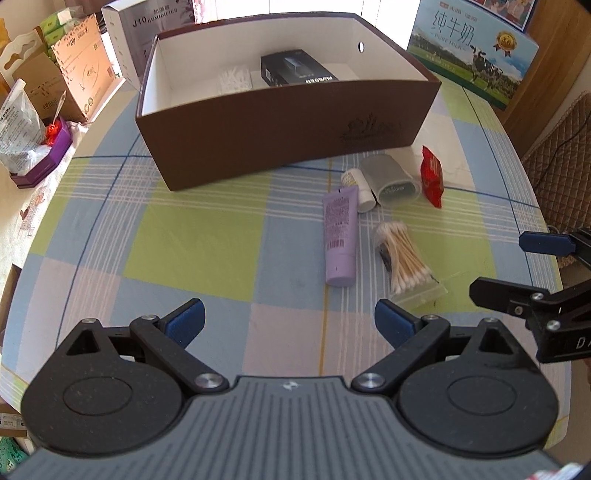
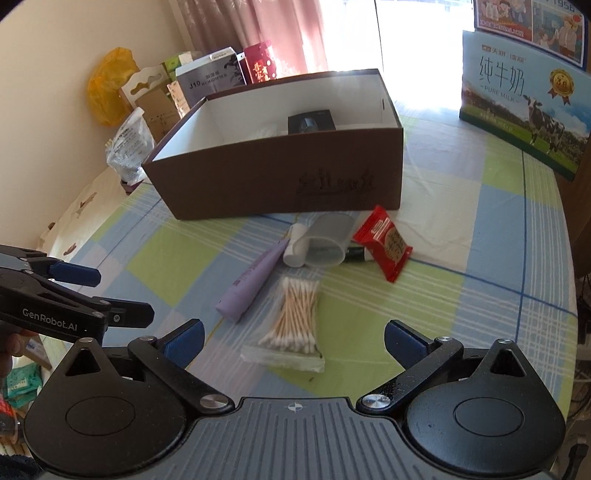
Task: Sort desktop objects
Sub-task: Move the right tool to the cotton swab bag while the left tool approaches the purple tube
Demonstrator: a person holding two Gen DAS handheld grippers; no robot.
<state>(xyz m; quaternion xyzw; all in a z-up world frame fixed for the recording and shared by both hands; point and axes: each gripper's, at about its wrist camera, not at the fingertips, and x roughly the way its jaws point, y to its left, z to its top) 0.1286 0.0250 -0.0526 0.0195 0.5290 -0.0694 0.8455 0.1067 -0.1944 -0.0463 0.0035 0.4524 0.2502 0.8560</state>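
A brown box with a white inside stands on the checked tablecloth. It holds a black carton and a small clear packet. In front of it lie a purple tube, a bag of cotton swabs, a small white bottle, a grey case and a red packet. My left gripper is open above bare cloth, left of the swabs. My right gripper is open just short of the swab bag.
Cardboard boxes and bags crowd the table's left side. A milk carton case stands at the back right. The table edge curves close on the right, with a quilted chair beyond. A curtain hangs behind.
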